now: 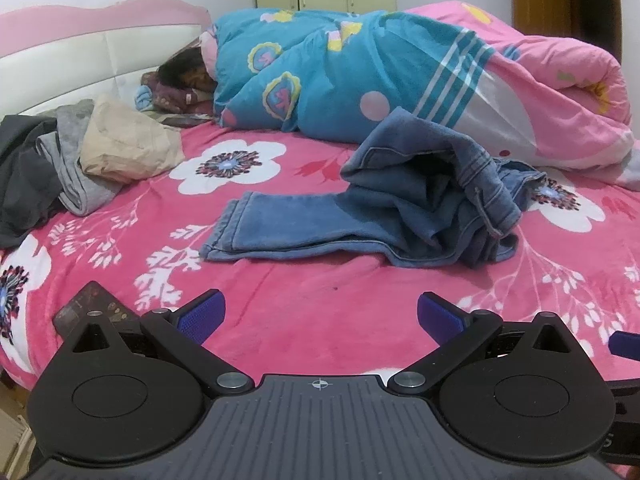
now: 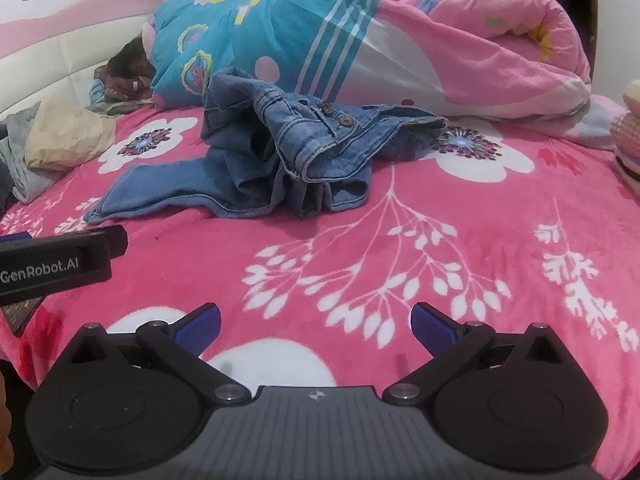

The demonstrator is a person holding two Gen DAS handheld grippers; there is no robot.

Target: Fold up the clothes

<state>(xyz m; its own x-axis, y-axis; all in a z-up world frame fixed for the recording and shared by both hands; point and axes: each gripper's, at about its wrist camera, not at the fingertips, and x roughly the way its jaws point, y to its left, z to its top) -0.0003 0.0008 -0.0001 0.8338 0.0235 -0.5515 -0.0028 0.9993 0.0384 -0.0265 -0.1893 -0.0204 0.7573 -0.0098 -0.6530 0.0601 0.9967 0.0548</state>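
Observation:
A crumpled pair of blue jeans (image 1: 400, 208) lies in a heap on the pink flowered blanket (image 1: 280, 320), one leg stretched out to the left. The right wrist view shows the jeans (image 2: 280, 160) with the buttoned waistband on top. My left gripper (image 1: 320, 312) hovers open over the blanket, short of the jeans, nothing between its blue pads. My right gripper (image 2: 316, 324) is also open and empty, farther right and nearer the bed's front edge. The left gripper's black body (image 2: 56, 264) shows at the left edge of the right wrist view.
A person (image 1: 188, 76) sleeps at the back under a blue and pink quilt (image 1: 360, 68). A pile of grey, dark and beige clothes (image 1: 80, 160) sits at the left by the headboard. A dark flat object (image 1: 92, 308) lies near the front left. Folded items (image 2: 628, 140) rest at the right.

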